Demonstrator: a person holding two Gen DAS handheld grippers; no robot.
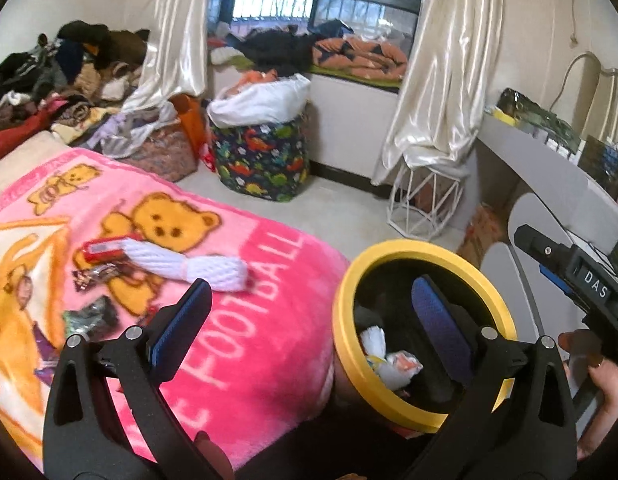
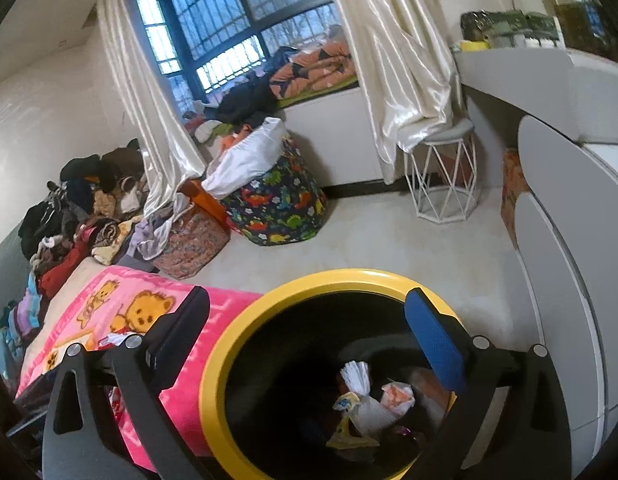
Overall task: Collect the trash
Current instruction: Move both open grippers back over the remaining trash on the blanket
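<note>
A black bin with a yellow rim [image 1: 345, 300] [image 2: 213, 360] stands beside the bed and holds white and orange wrappers [image 1: 389, 360] [image 2: 369, 400]. On the pink bear blanket [image 1: 249, 320] lie a red packet [image 1: 103, 249], a white yarn bundle [image 1: 189, 266], a dark foil wrapper [image 1: 95, 274] and a crumpled dark wrapper [image 1: 93, 316]. My left gripper [image 1: 313, 312] is open and empty over the bed edge and bin. My right gripper [image 2: 309, 332] is open and empty above the bin mouth; it also shows at the right edge of the left wrist view [image 1: 569, 276].
A dinosaur-print laundry basket [image 1: 261, 160] [image 2: 277, 204] and a patterned bag [image 2: 189, 240] stand on the floor by the window. A white wire stool [image 1: 425, 204] [image 2: 441, 184] stands under the curtain. A grey desk and drawers [image 2: 569, 280] are at the right. Clothes [image 1: 49, 80] pile on the bed's far end.
</note>
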